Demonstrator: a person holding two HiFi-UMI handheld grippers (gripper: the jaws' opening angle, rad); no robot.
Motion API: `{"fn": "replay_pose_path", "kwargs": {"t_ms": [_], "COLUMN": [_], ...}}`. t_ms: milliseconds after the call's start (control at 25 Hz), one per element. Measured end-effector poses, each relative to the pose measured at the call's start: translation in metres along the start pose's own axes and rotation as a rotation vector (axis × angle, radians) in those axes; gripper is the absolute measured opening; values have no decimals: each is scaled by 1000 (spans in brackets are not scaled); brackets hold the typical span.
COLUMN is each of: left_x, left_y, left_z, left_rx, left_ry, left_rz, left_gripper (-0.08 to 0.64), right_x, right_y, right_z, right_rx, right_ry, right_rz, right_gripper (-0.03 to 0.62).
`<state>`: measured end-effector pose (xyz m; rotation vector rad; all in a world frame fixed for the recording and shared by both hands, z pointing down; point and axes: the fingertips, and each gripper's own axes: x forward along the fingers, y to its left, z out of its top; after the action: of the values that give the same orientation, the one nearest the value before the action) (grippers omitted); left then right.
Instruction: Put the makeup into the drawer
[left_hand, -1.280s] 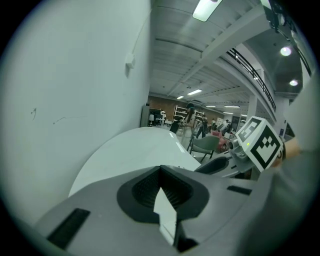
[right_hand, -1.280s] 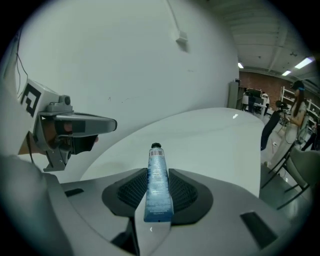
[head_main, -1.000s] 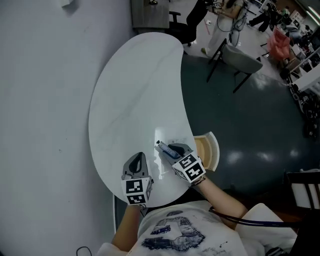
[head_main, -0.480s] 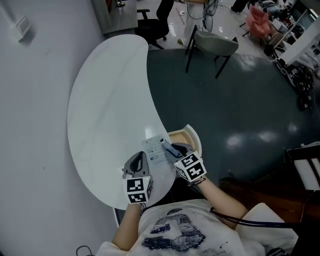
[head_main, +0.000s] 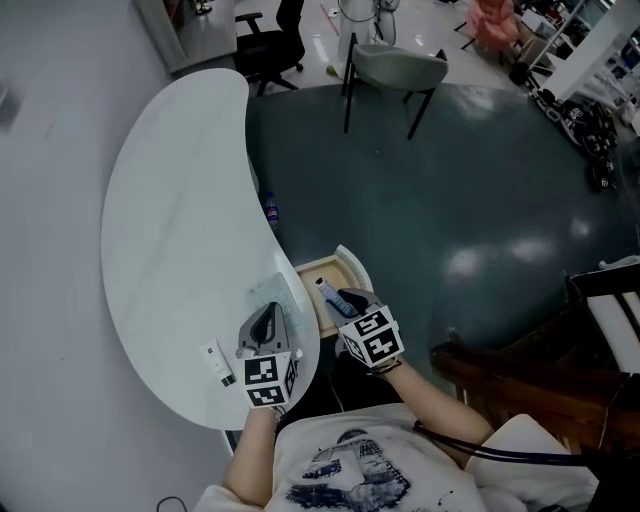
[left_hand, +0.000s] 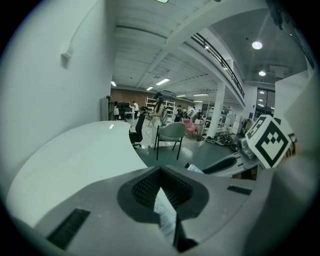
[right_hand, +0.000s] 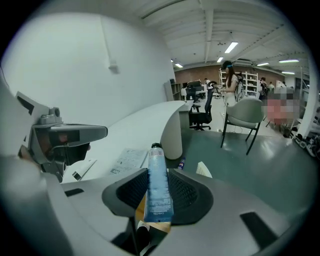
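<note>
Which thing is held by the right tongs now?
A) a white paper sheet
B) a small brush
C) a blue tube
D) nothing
C: in the right gripper view the right tongs are shut on a blue tube, its cap pointing away.

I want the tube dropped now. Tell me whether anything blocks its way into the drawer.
Nothing visible does. The right claw holds the blue tube directly over the open drawer, and no object shows between them.
</note>
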<state>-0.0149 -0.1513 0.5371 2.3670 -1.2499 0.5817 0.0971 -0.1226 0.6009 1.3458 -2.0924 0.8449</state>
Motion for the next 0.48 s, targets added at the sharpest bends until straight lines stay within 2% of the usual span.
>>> {"fn": "replay_pose_path", "kwargs": {"t_ms": [480], "left_x": [47], "left_y": [-1], "left_z": [-33], "left_rx": [6], "left_ry": [30], "left_rz": [2], "left_gripper": [48], "right_x": [55], "right_y": [-37], "right_z": [-45], "right_rx": [158], "right_ry": [28], "right_rz": [-63], "right_gripper": [144]}}
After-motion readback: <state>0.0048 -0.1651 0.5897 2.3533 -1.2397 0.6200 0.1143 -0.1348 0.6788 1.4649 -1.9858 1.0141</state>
